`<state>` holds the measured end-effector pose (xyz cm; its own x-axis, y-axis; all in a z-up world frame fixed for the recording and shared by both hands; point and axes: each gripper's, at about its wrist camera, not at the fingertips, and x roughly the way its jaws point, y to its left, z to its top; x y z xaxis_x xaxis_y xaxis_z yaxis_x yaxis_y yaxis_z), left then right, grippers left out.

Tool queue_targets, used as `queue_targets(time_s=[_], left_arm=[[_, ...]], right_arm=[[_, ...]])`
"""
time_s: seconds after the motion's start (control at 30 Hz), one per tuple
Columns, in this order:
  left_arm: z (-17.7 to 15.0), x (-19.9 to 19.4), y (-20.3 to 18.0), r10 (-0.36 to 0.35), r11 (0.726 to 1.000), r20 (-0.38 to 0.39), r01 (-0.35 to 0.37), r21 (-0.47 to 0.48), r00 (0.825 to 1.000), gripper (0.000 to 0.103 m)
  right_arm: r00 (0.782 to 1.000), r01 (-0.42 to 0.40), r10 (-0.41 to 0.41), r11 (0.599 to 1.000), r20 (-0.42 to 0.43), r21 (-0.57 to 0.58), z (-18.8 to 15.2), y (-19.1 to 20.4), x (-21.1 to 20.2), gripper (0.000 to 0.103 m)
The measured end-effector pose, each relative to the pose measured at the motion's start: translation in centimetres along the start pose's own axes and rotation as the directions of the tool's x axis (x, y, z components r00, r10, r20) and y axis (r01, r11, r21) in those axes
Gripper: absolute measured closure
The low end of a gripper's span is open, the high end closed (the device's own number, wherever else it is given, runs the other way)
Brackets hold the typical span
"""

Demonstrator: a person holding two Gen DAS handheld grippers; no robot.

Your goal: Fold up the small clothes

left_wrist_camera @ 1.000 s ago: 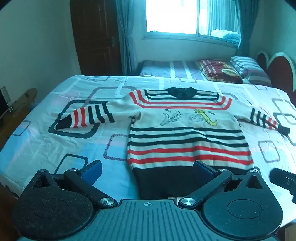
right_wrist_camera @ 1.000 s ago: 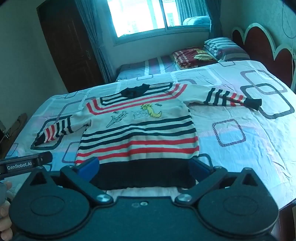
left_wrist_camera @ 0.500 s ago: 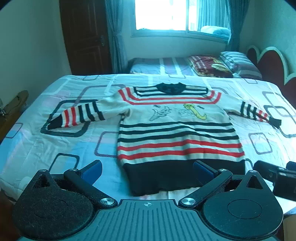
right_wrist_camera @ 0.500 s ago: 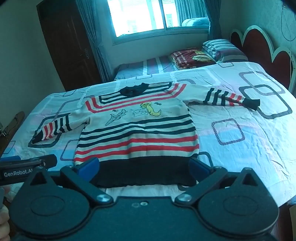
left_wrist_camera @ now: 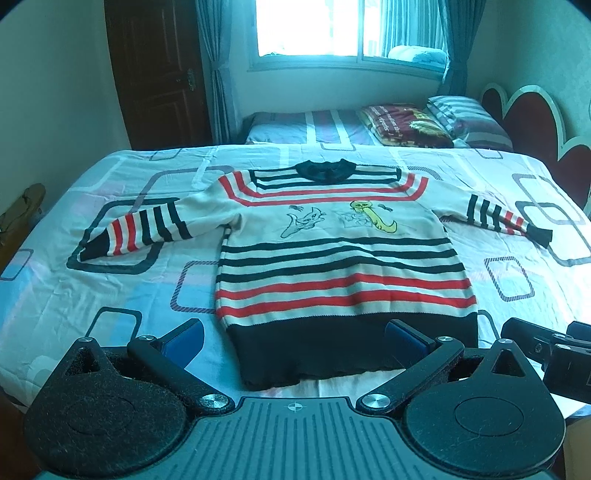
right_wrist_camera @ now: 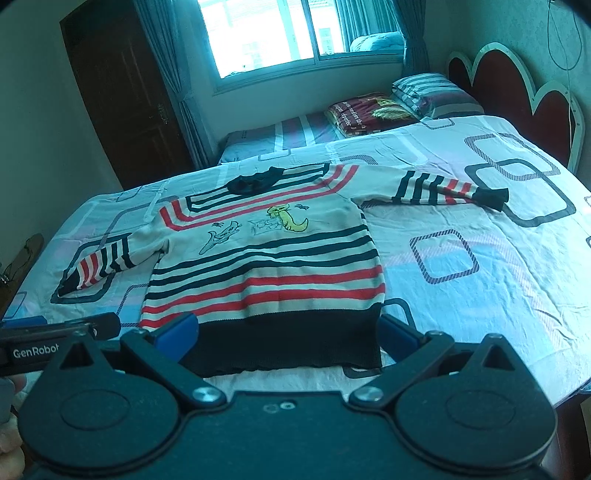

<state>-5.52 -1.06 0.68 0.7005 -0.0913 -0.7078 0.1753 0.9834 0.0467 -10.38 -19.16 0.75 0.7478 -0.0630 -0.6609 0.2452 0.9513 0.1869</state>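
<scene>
Left edge of the bed point(left_wrist_camera: 55, 295): patterned sheet with rounded squares; the sweater's left sleeve point(left_wrist_camera: 140, 232) lies flat on it, striped red, black and cream, cuff pointing outward. Left gripper point(left_wrist_camera: 293, 338) hovers above the near bed edge, jaws spread wide apart, nothing between them; blue fingertips point(left_wrist_camera: 184, 336) sit on either side of the hem in view, not touching cloth as far as can be told. Centre: striped sweater point(left_wrist_camera: 340, 266) spread front-up, collar toward the window point(left_wrist_camera: 314, 27), black hem point(left_wrist_camera: 354, 350) nearest the cameras; two small cartoon figures point(left_wrist_camera: 343, 221) on the chest. Right gripper point(right_wrist_camera: 286, 338) likewise held over the near edge, jaws wide apart, empty; its body shows at the right margin of the left wrist view. Right: the other sleeve point(right_wrist_camera: 447, 188) stretched outward, black cuff at its end; folded blankets point(right_wrist_camera: 373, 112) and a red headboard point(right_wrist_camera: 517, 85) beyond.
</scene>
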Motion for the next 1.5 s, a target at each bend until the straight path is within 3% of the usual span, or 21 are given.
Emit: queue_targets(time_s=[1.5], left_arm=[[0.9,1.8,-0.5,-0.016,0.999,-0.023,0.016,-0.028,1.000,0.000]], right_arm=[[1.000,-0.010,0.010,1.000,0.003,0.005,0.9,0.2,1.1,0.001]])
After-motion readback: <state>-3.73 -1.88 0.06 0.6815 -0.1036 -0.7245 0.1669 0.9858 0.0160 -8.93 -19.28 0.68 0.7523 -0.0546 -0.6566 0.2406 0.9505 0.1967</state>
